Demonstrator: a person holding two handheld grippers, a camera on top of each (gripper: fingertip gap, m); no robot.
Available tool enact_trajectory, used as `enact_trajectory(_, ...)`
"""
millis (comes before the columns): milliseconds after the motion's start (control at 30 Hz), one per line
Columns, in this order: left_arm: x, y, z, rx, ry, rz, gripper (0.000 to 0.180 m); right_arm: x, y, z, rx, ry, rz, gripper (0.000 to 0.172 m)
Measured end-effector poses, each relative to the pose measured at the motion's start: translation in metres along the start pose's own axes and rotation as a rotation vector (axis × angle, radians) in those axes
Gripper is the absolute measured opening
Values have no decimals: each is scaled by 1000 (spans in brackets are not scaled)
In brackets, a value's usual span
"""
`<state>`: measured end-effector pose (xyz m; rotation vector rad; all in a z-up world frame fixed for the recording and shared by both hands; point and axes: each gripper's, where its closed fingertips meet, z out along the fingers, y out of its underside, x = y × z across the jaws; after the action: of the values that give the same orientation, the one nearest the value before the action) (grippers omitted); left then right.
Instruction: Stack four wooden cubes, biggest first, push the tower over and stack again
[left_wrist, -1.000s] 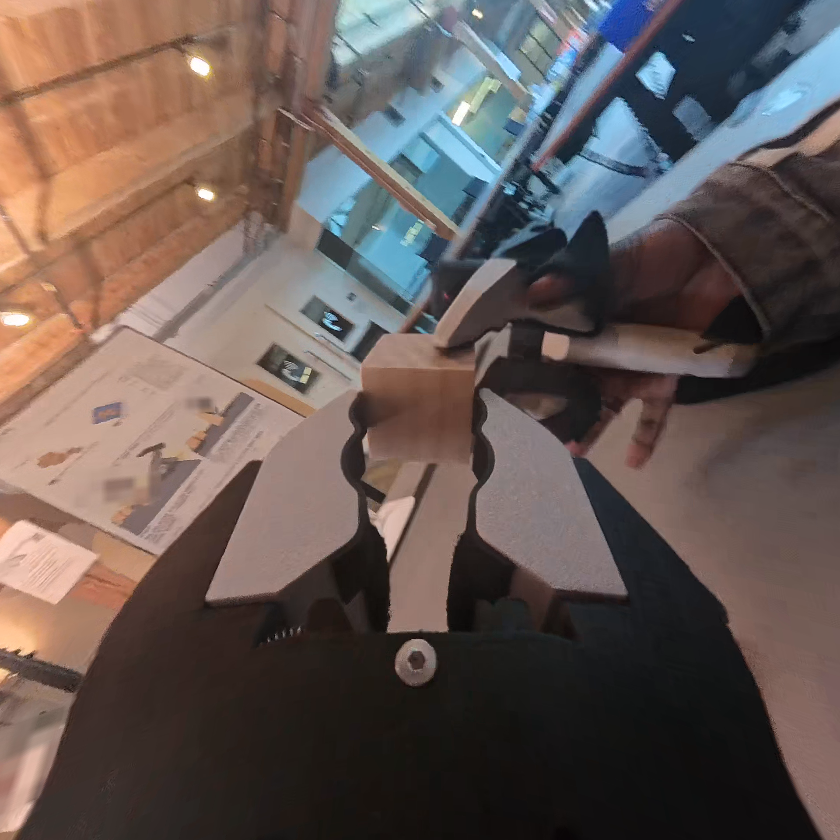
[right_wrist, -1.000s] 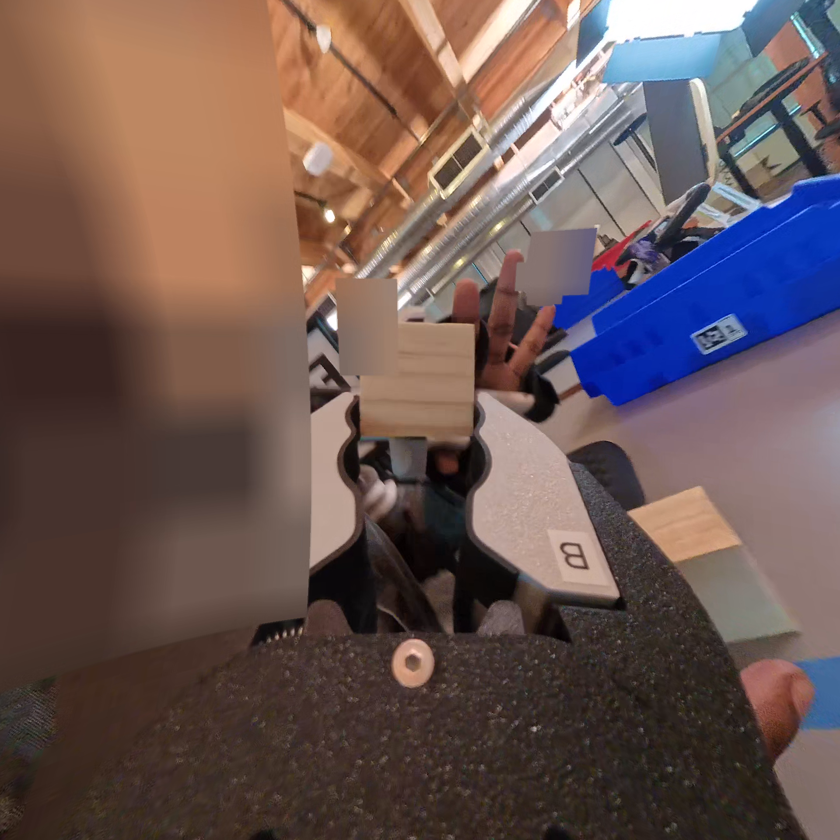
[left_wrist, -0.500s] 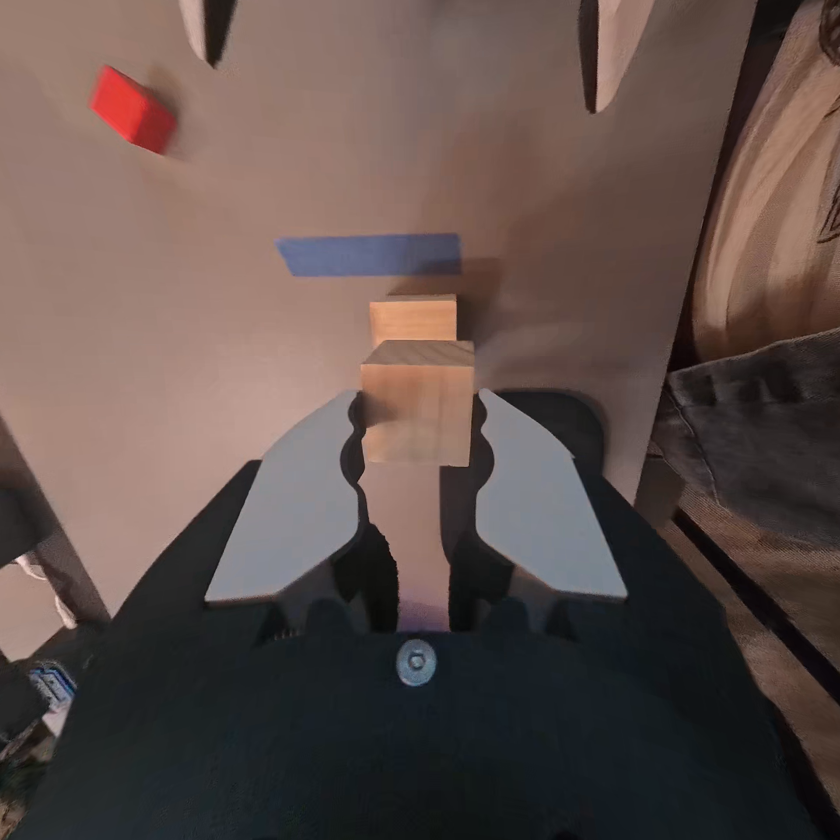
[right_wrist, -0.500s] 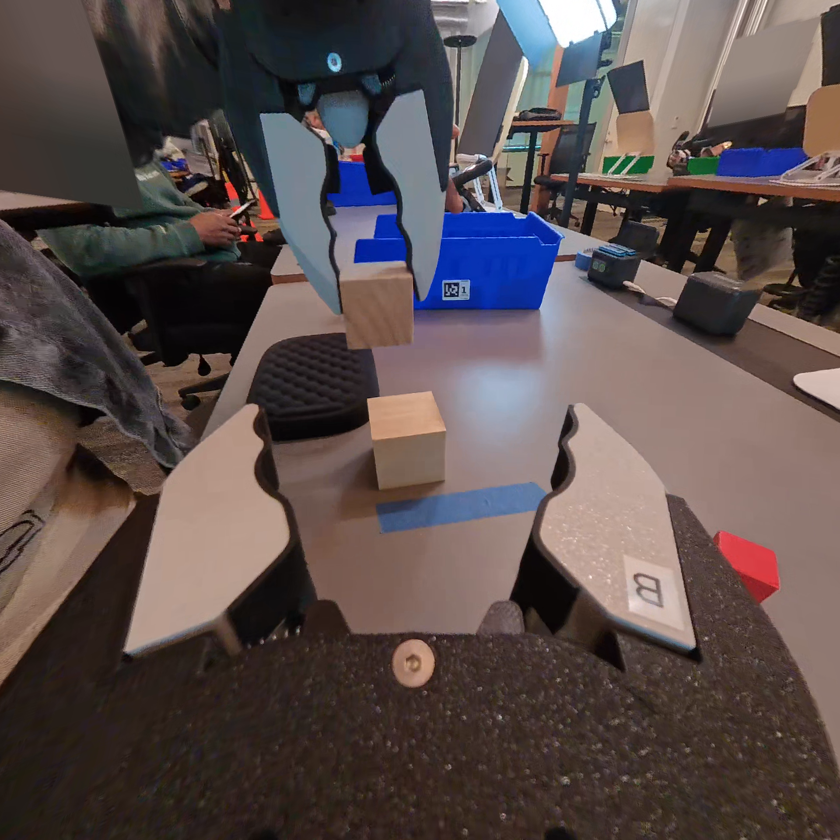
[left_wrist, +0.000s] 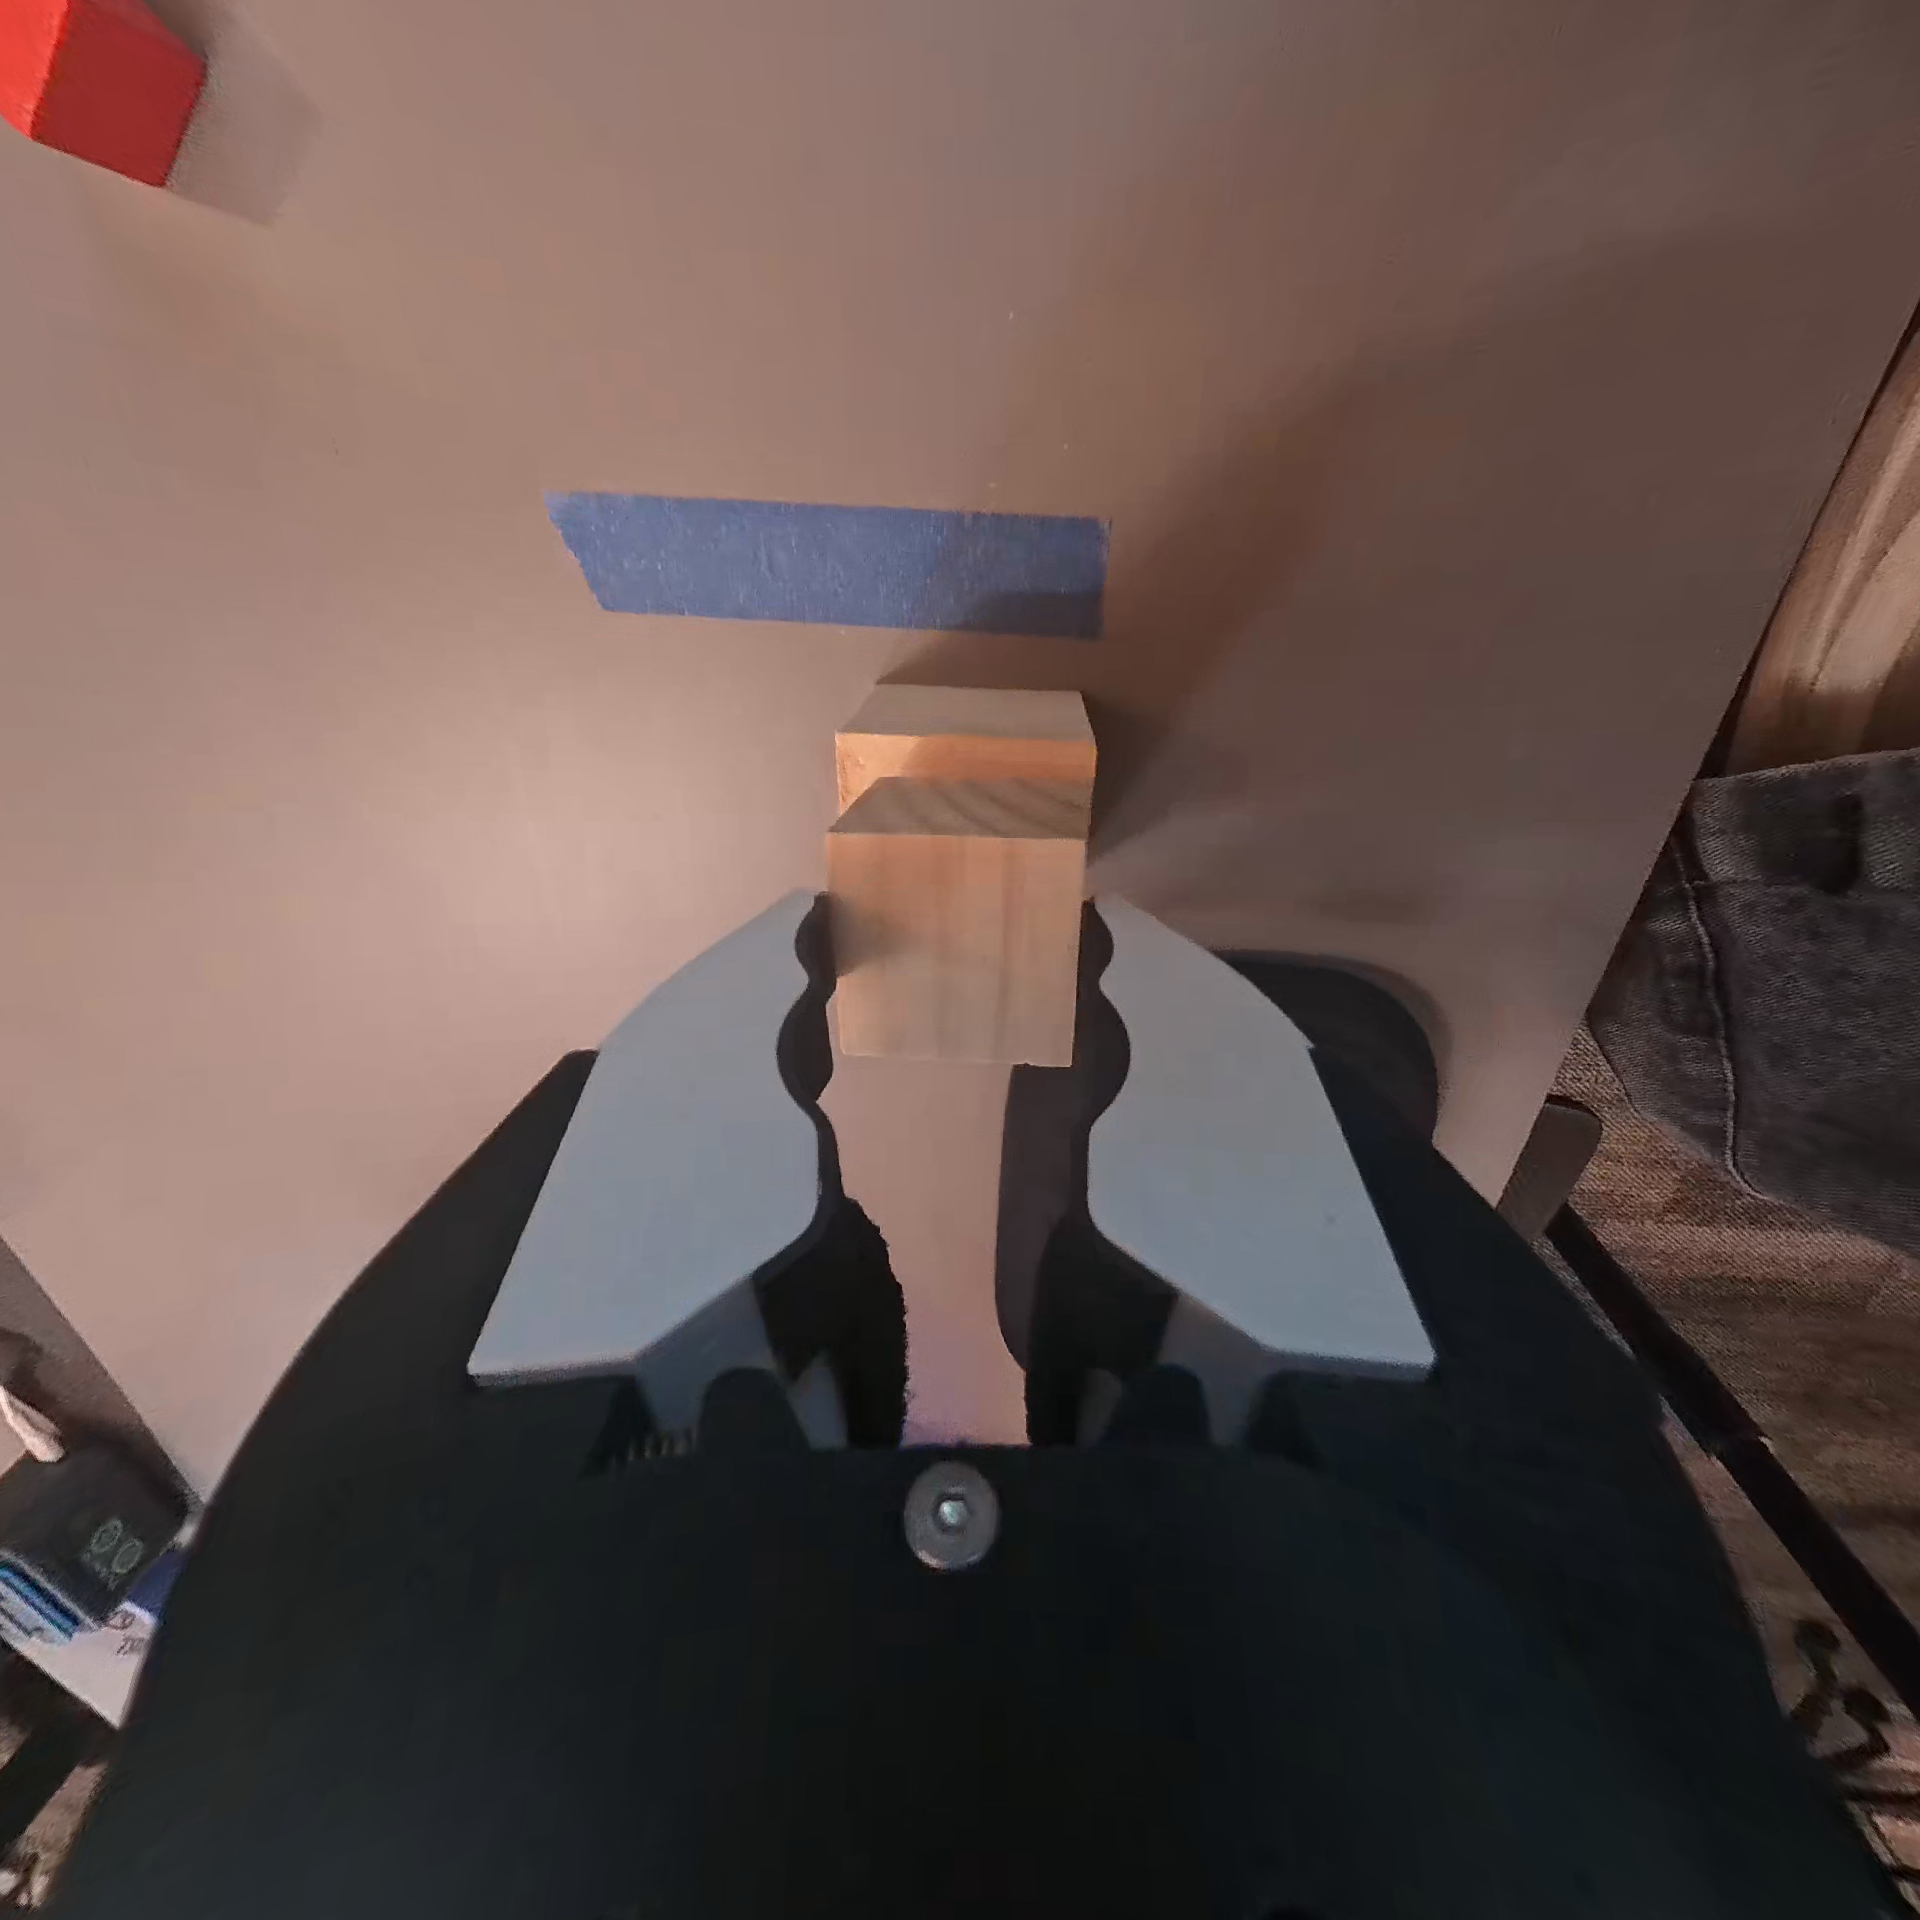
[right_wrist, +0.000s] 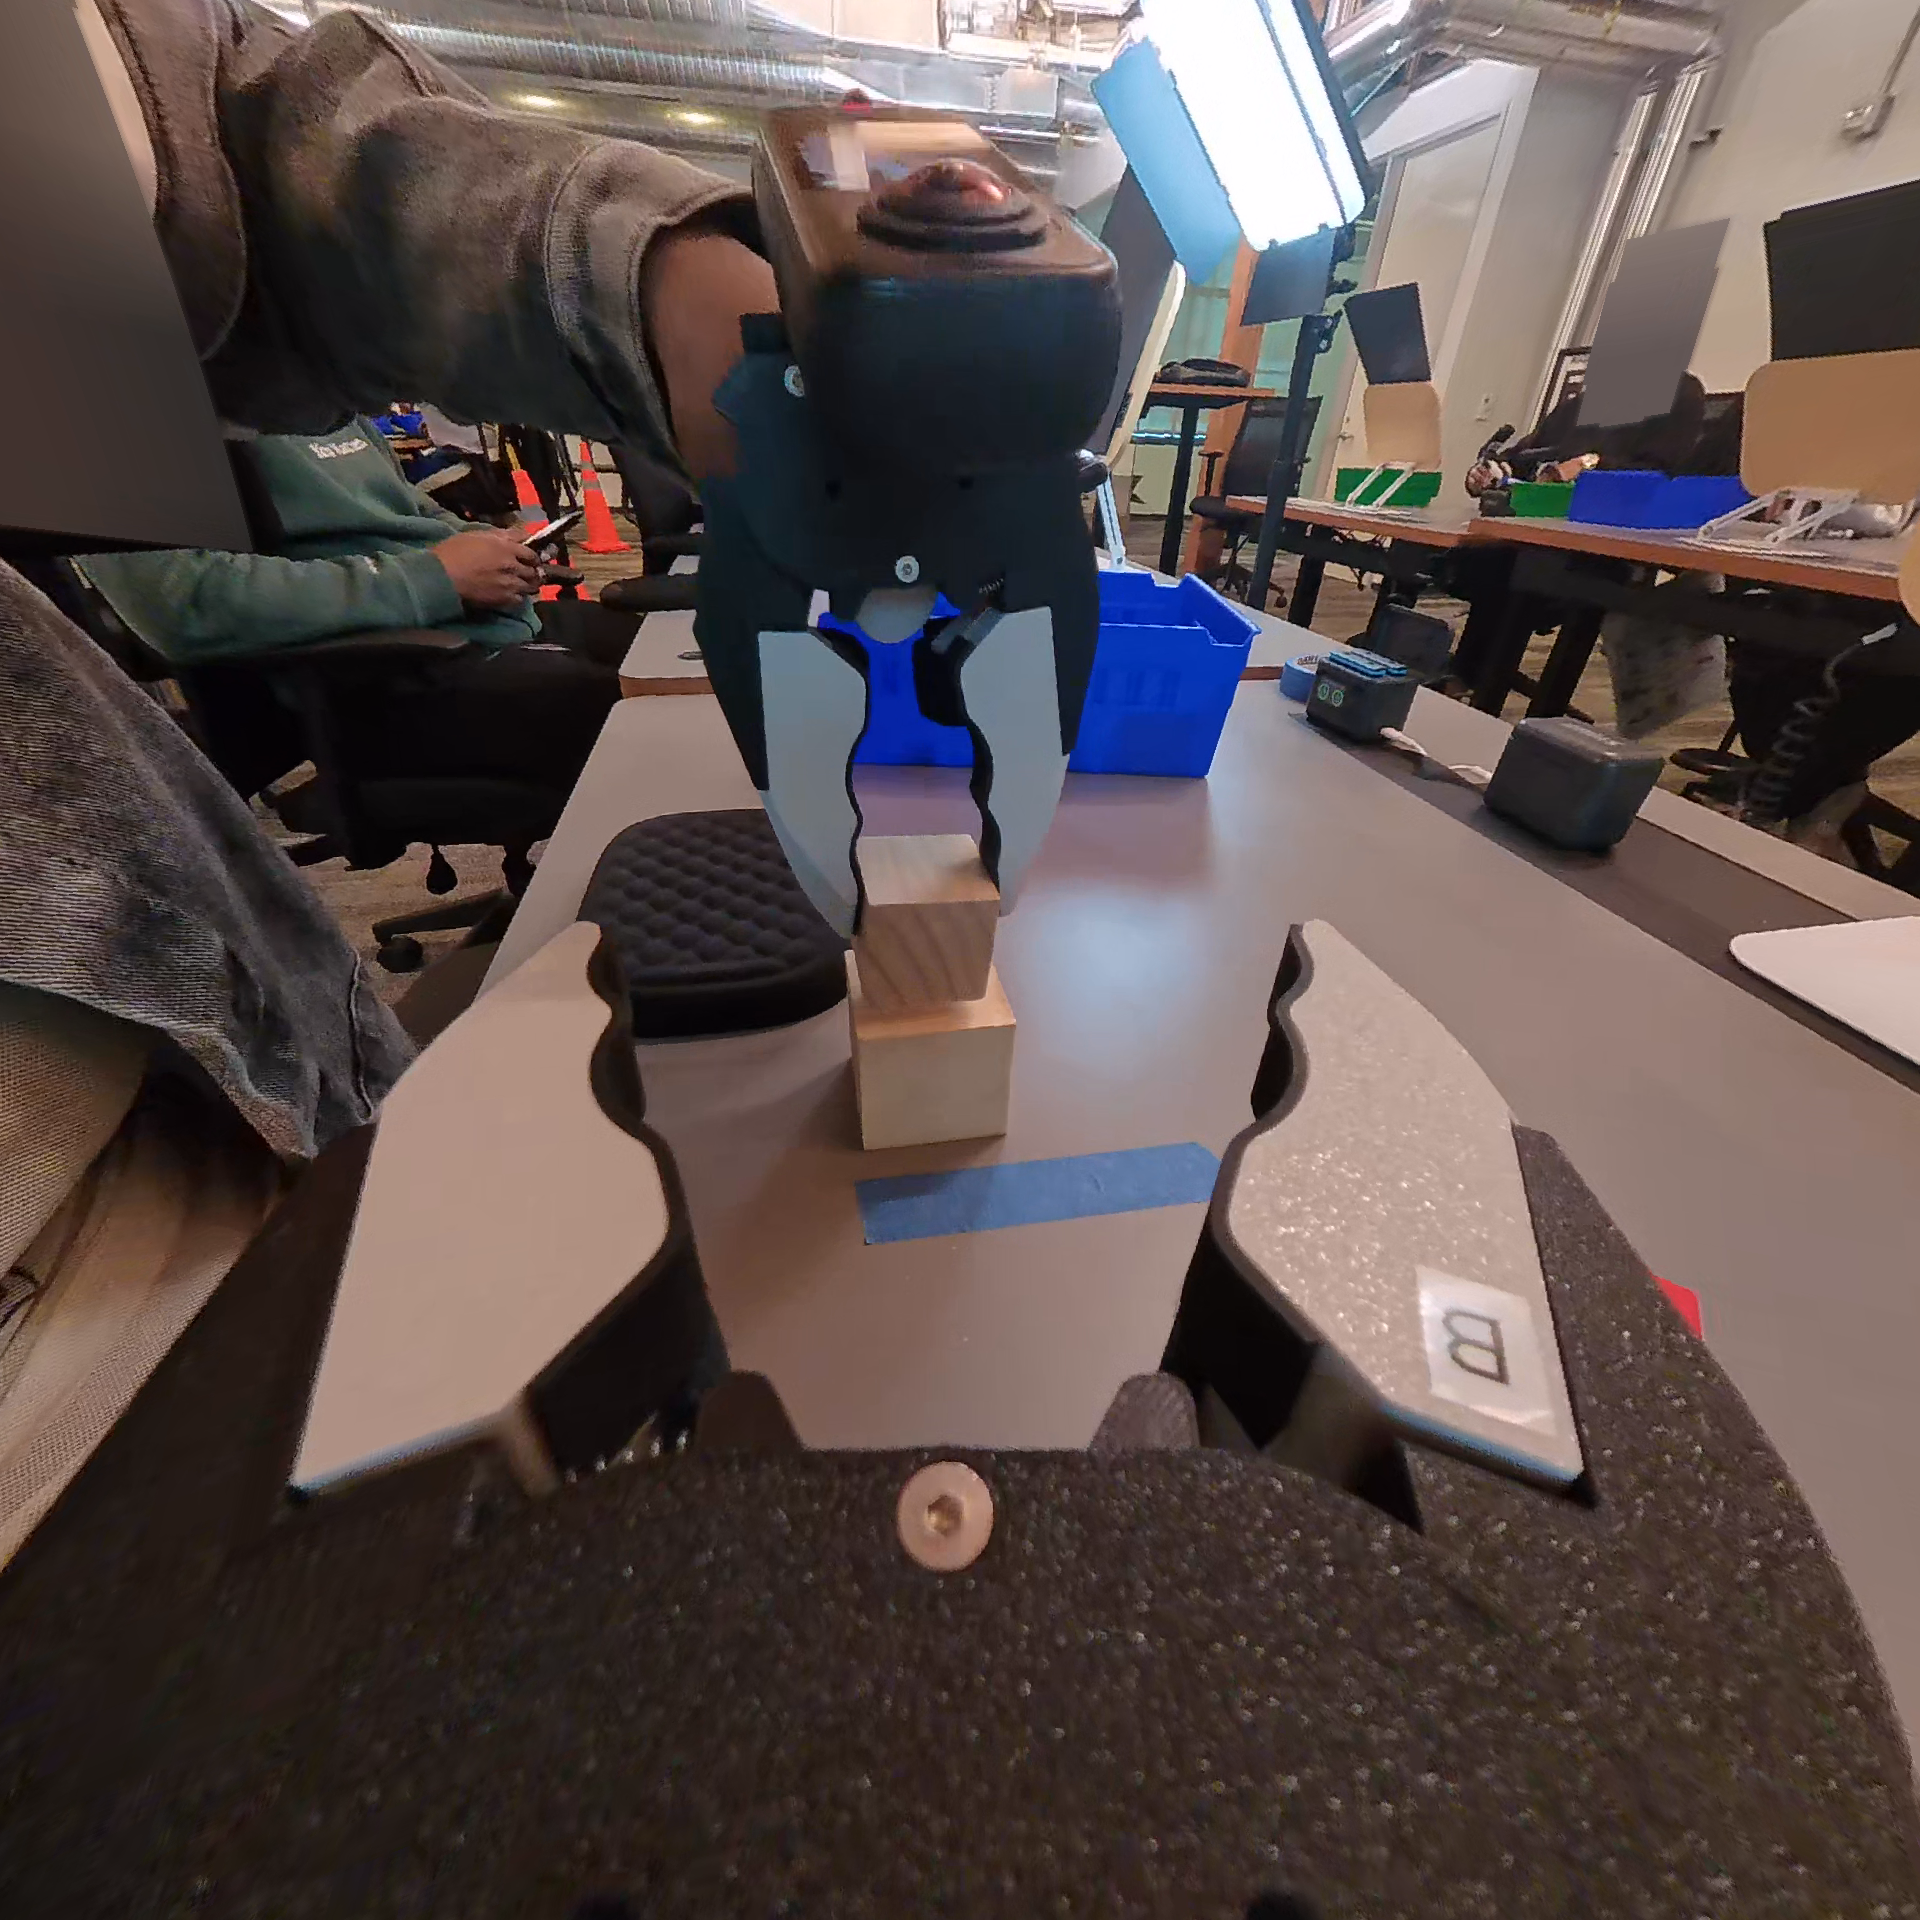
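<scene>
**Wooden cubes: second one sits on the base, left tongs clamped on it**

Smaller pale wooden cube (right_wrist: 925, 923) is on top of the larger pale wooden cube (right_wrist: 932, 1075), which stands on the grey table (right_wrist: 1299, 997) just behind the strip of blue tape (right_wrist: 1039, 1190). Upper cube looks a bit twisted relative to the lower one, and its bottom face appears to touch the base (contact line is partly blurred).

Left gripper (right_wrist: 925, 883) comes down from above, both grey fingers (right_wrist: 821, 831) pressed on opposite sides of the smaller cube (left_wrist: 956, 935). Jaws are as wide as the cube, no gap visible on either side.

Right gripper (right_wrist: 945, 1039) is low on the near side of the tape, jaws spread wide, nothing between them. The stack shows between its fingers but well beyond the tips.

Small red block (left_wrist: 94, 94) lies off to the side on the table. Black quilted wrist pad (right_wrist: 707, 914) is just beside the stack, blue plastic bin (right_wrist: 1153, 686) further back.
</scene>
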<state>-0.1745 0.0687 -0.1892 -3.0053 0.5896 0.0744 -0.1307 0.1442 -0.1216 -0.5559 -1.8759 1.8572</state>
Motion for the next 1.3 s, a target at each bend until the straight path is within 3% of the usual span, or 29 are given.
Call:
enact_trajectory(567, 1, 5, 6, 19, 0, 30, 51, 5, -1, -3, 17, 11, 19, 117)
enact_trajectory(867, 3, 1, -2, 131, -48, 39, 57, 15, 5, -3, 11, 48, 44, 117)
enact_trajectory(967, 4, -22, -25, 365, -105, -18, 73, 33, 11, -7, -8, 136, 79, 111)
enact_trajectory(1133, 2, -64, -108, 1150, -316, -180, 92, 70, 30, -13, -104, 294, 187, 94)
enact_trajectory(1233, 4, -49, -163, 1666, -445, -332, 92, 96, 45, -16, -276, 369, 182, 83)
enact_trajectory(1300, 3, -29, -177, 1865, -495, -429, 91, 121, 56, -18, -404, 415, 125, 74)
